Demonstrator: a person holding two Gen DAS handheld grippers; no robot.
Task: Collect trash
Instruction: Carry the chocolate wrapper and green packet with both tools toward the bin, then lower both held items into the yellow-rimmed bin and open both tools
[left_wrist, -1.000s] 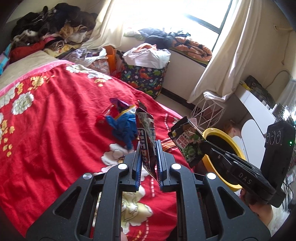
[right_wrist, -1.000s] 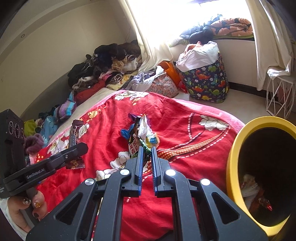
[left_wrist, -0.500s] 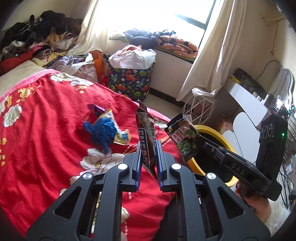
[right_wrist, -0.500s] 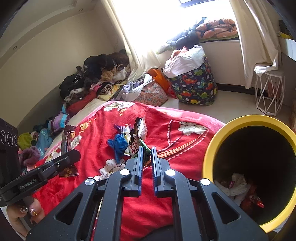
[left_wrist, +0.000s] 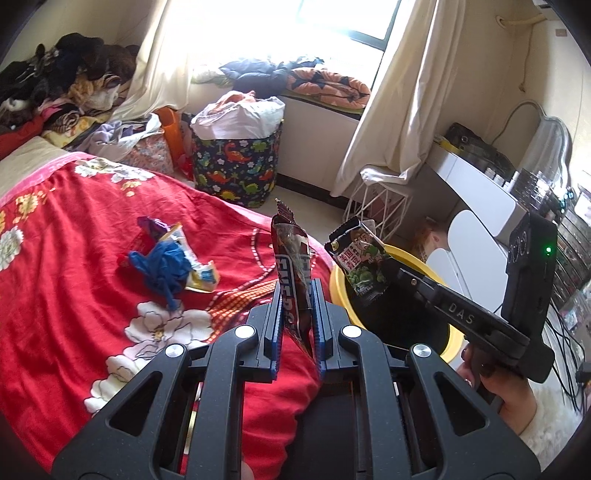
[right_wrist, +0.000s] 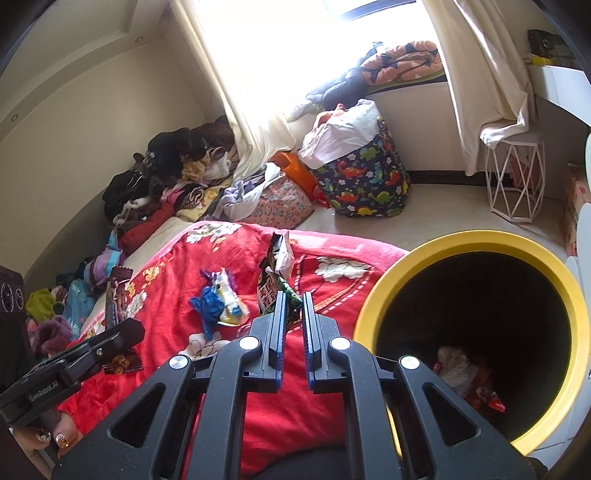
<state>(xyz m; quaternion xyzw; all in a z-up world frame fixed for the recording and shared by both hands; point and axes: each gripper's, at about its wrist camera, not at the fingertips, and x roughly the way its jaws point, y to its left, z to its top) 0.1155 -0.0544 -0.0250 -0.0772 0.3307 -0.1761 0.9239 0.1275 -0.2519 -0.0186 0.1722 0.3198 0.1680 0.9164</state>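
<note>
My left gripper (left_wrist: 294, 291) is shut on a brown snack wrapper (left_wrist: 291, 254), held upright above the red blanket's edge. My right gripper (right_wrist: 293, 299) is shut on a green pea snack packet (right_wrist: 275, 277); in the left wrist view the packet (left_wrist: 360, 264) hangs over the rim of the yellow bin (left_wrist: 338, 280). The bin (right_wrist: 476, 240) stands by the bed, right of my right gripper, with trash (right_wrist: 465, 373) inside. A blue crumpled bag with wrappers (left_wrist: 168, 264) lies on the blanket; it also shows in the right wrist view (right_wrist: 218, 302).
The red floral blanket (left_wrist: 74, 295) covers the bed. A dinosaur-print basket (left_wrist: 236, 166) and a white wire stool (right_wrist: 515, 184) stand on the floor near the window. Clothes (right_wrist: 173, 173) pile up at the bed's far end. A white desk (left_wrist: 480, 192) is on the right.
Both grippers have swung right, away from the bed's middle toward the yellow bin, each still holding its wrapper. The bin now looms larger in the right wrist view.
</note>
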